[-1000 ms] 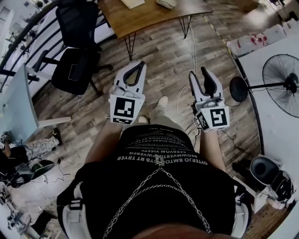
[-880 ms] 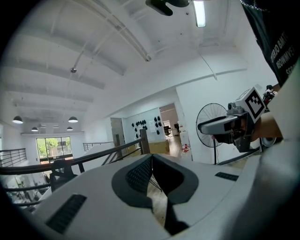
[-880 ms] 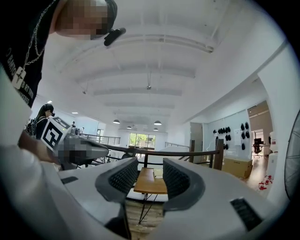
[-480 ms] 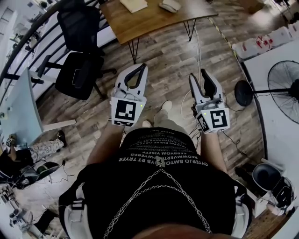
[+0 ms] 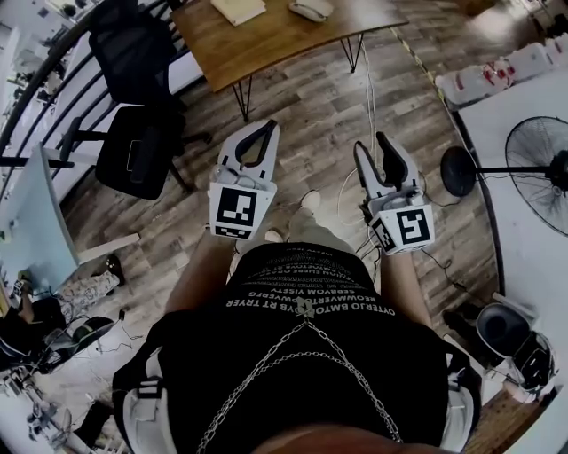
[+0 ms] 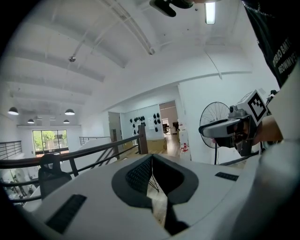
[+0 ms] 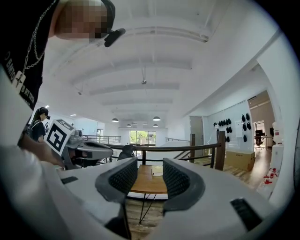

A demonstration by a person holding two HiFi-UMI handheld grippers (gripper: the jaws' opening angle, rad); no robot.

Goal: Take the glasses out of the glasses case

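Observation:
I hold both grippers up in front of the person's chest, above the wooden floor and well short of the wooden table [image 5: 275, 35]. A pale rounded object [image 5: 311, 9] that may be the glasses case lies at the table's far edge; no glasses show. My left gripper [image 5: 270, 126] is shut, its tips meeting with nothing between them [image 6: 151, 157]. My right gripper [image 5: 373, 145] is open and empty, and between its jaws [image 7: 150, 177] I see the table [image 7: 146, 183]. Each gripper appears in the other's view: the right gripper [image 6: 227, 129] and the left gripper [image 7: 89, 152].
A beige flat item [image 5: 236, 9] lies on the table beside the pale object. Two black office chairs [image 5: 138, 151] stand at the left by a railing. A standing fan [image 5: 537, 164] and a white table [image 5: 524, 204] are at the right. Cables trail on the floor.
Both grippers keep the same pose, left shut and right open. The head view has swayed slightly, so the table sits a little higher in the picture.

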